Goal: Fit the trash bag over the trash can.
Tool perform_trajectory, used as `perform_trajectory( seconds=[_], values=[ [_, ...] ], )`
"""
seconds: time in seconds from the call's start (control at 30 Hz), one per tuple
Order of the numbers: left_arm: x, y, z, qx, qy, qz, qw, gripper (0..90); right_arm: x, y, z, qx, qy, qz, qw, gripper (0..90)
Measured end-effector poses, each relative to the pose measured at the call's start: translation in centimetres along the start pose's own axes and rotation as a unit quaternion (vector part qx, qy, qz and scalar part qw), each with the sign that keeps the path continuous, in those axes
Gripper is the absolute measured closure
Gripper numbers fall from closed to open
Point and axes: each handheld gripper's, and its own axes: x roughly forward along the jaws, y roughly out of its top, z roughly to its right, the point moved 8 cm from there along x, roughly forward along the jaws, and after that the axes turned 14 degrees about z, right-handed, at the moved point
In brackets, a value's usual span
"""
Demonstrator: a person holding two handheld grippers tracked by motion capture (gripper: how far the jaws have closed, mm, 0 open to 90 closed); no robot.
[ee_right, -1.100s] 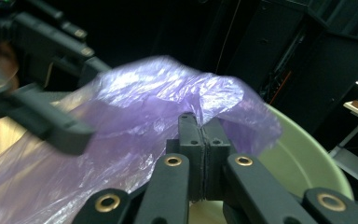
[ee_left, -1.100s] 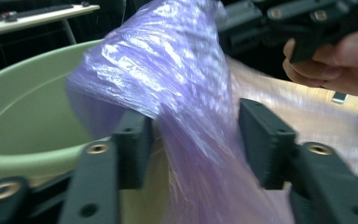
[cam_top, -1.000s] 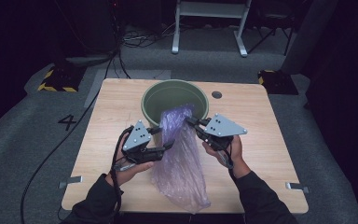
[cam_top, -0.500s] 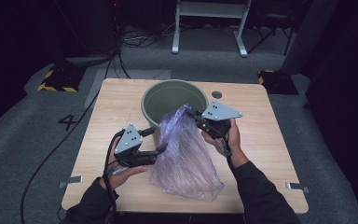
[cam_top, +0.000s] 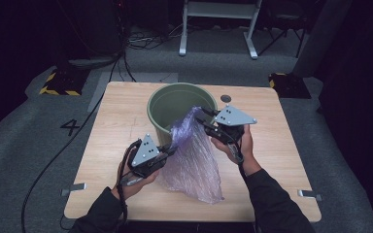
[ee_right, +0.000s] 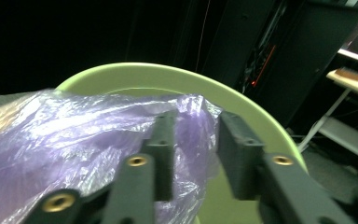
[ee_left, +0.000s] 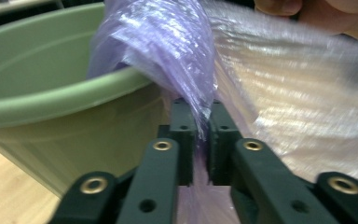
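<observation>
1. A thin, crinkled, translucent purple plastic bag (cam_top: 194,160) drapes from the near rim of a round olive-green plastic bucket (cam_top: 167,104) down onto the light wooden table (cam_top: 281,145), its lower end lying toward the table's near edge.
2. The left gripper (cam_top: 167,151) sits at the bag's left edge, just in front of the bucket. In the left gripper view, its black fingers (ee_left: 182,135) have just been closing and are clamped together on a pinched fold of the purple film, with the bucket wall beside them.
3. The right gripper (cam_top: 205,124) is at the bag's upper end, by the bucket rim. In the right gripper view, its fingers (ee_right: 165,149) have just been opening and stand apart; the film lies against the left finger and partly in the gap, while the right finger is clear of it.
4. The only readable writing is a dark "4" (cam_top: 71,127) marked on the grey carpet left of the table.
5. Black and yellow hazard striping (cam_top: 58,87) edges a dark block on the floor beyond that mark.
</observation>
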Motion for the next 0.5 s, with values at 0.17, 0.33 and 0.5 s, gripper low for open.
perform_trajectory(
  seconds=[0.17,0.33,0.5],
  values=[
    [0.2,0.2,-0.1,-0.005,0.001,0.003,1.0000,86.8,-1.5,0.5,-0.9,-0.030,0.023,-0.006,0.9993,47.6],
    [0.4,0.4,0.0,-0.001,0.002,0.002,1.0000,86.8,-3.4,1.1,-2.1,-0.048,0.029,0.006,0.9984,41.4],
    [0.6,0.6,-0.1,-0.002,0.005,0.006,1.0000,86.8,-6.3,2.0,-3.8,-0.046,0.056,0.033,0.9968,39.3]
  ],
)
